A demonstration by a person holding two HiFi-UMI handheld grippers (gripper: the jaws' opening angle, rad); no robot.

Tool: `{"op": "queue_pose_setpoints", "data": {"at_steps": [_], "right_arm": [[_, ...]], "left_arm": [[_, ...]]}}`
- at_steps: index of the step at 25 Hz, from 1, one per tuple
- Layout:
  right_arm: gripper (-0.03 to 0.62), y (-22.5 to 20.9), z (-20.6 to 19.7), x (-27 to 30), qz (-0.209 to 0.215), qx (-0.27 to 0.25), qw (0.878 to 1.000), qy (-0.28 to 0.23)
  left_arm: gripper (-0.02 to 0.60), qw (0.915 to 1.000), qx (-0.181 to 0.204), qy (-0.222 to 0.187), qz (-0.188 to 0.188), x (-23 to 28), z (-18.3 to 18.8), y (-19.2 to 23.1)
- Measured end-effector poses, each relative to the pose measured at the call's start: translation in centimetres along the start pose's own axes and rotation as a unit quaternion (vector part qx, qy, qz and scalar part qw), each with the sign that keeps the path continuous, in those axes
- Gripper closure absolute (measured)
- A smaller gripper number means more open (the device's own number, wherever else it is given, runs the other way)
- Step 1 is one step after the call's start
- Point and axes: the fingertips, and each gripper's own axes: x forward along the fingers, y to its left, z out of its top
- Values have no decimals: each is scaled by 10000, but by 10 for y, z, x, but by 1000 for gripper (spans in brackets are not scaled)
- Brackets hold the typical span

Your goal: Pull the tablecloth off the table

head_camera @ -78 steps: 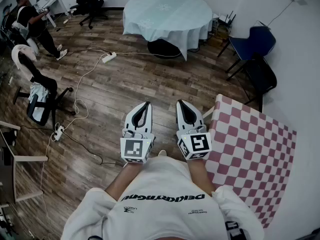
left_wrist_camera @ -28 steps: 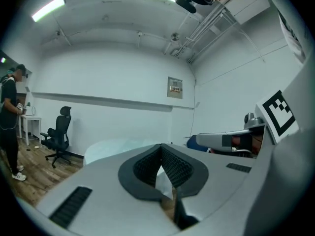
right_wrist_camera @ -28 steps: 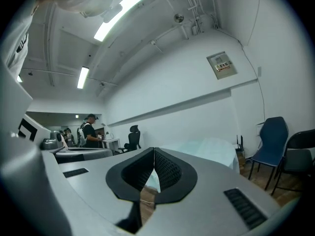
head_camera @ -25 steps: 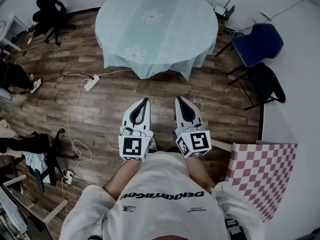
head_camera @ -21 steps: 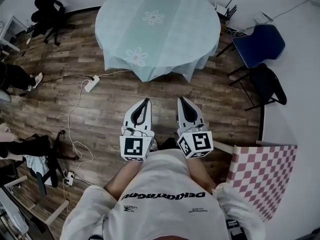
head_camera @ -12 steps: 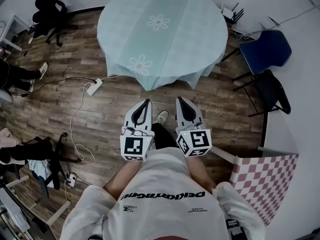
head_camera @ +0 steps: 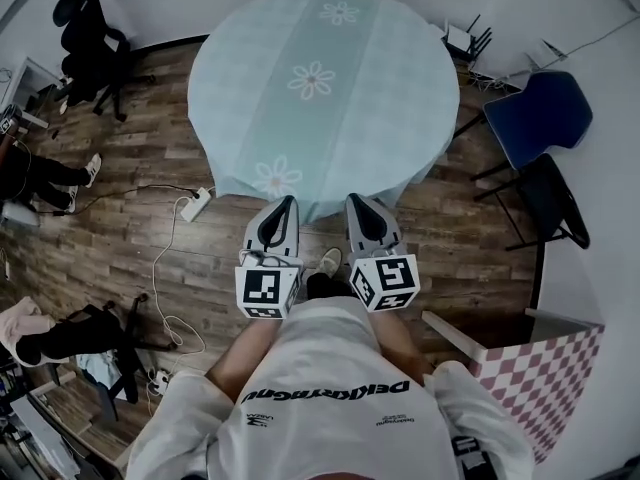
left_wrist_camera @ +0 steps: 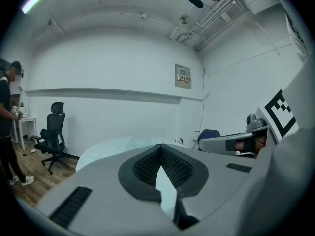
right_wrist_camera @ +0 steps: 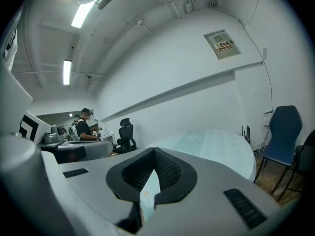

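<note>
A round table under a pale blue tablecloth (head_camera: 325, 88) with white flowers fills the upper middle of the head view. The cloth's hem hangs down at the near edge, just beyond both gripper tips. My left gripper (head_camera: 281, 206) and right gripper (head_camera: 358, 204) are held side by side, pointing at that near edge, both shut with nothing in them. The left gripper view shows the tablecloth (left_wrist_camera: 110, 146) ahead past the shut left gripper (left_wrist_camera: 161, 147). The right gripper view shows the tablecloth (right_wrist_camera: 216, 146) beyond the shut right gripper (right_wrist_camera: 154, 152).
A white power strip (head_camera: 196, 206) with cables lies on the wood floor left of the table. A black office chair (head_camera: 85, 28) stands far left, a blue chair (head_camera: 540, 118) and a black chair (head_camera: 555, 203) right. A red-checked table (head_camera: 545, 378) is near right. A person (right_wrist_camera: 83, 127) stands farther off.
I have walked toward the round table: it has come nearer and the gripper tips now reach its near edge. Both grippers stayed shut and side by side.
</note>
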Motion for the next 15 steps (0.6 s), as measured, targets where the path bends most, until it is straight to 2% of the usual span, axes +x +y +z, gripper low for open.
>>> {"op": "queue_pose_setpoints", "data": {"at_steps": [2,8,15], "right_arm": [[559,-9,-2,14,-40,-6,9999,92],[559,-37,1,53,-240,134,9996,116],[559,-53,8,98,-262,81,9994,223]], "left_arm": [[566,10000,94,17,-24,17,0,4],[565,9999,-4,155,8,58,-8,23],[565,9995,-5,269,137,104,-12,53]]}}
